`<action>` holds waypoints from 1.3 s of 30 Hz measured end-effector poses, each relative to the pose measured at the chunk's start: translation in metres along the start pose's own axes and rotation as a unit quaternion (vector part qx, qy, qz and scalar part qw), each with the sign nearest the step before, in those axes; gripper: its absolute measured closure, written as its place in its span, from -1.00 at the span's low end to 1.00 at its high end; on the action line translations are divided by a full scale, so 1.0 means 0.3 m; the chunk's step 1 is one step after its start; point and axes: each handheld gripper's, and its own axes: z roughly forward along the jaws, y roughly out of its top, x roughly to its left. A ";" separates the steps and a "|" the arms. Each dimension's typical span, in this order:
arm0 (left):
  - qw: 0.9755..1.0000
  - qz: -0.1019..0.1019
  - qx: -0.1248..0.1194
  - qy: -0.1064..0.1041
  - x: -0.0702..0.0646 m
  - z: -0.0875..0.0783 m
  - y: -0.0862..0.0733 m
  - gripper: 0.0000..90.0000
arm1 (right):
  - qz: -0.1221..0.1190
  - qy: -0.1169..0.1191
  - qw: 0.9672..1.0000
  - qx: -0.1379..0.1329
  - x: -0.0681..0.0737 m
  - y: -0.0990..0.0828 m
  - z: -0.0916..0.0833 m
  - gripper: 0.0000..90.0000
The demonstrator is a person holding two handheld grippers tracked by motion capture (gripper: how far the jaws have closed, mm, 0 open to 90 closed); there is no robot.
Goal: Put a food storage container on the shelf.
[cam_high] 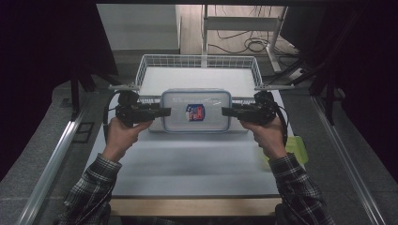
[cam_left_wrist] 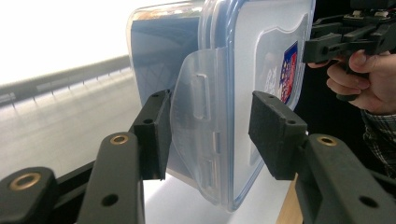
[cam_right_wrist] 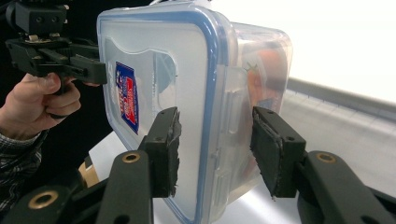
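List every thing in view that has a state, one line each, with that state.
Box: lid on, held between both grippers, one at each short end.
Left hand-held gripper: shut on box, jaws over the end latch.
Right hand-held gripper: shut on box, jaws over the other end.
Wire basket: upright behind the box, nothing seen in it.
Green thing: lying at the table's right edge, untouched.
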 end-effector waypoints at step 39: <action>1.000 -0.003 -0.018 -0.001 0.154 0.065 0.263 0.11 | 0.007 -0.026 0.999 -0.021 -0.124 0.271 0.061 0.16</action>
